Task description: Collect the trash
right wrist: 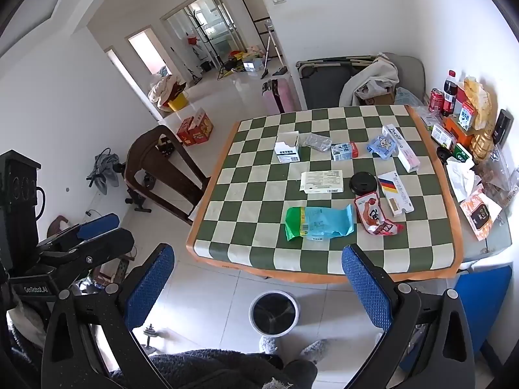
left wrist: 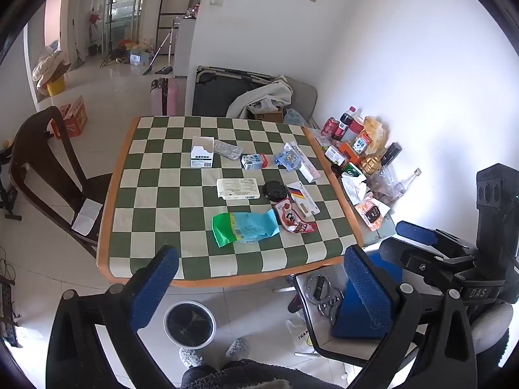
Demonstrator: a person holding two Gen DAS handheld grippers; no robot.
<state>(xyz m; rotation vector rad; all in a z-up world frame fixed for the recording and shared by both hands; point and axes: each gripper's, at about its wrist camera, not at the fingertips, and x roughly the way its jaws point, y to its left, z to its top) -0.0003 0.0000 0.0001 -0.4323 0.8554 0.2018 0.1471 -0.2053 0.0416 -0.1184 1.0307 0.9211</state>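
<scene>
I see both the left gripper point(left wrist: 259, 288) and the right gripper point(right wrist: 259, 285) released, jaws wide and holding nothing, above the near edge of the checkered desk point(left wrist: 155, 201). Trash lies at frame centre: a green-blue wrapper point(left wrist: 245, 228), red pouch point(left wrist: 292, 218) and black lid point(left wrist: 274, 190); their print is unreadable. The bin point(left wrist: 189, 324) sits on the floor at lower centre, its contents too dark to make out.

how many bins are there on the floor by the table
1. The round bin stands on the floor just in front of the checkered table, by the person's feet. Others may be hidden out of frame.
</scene>
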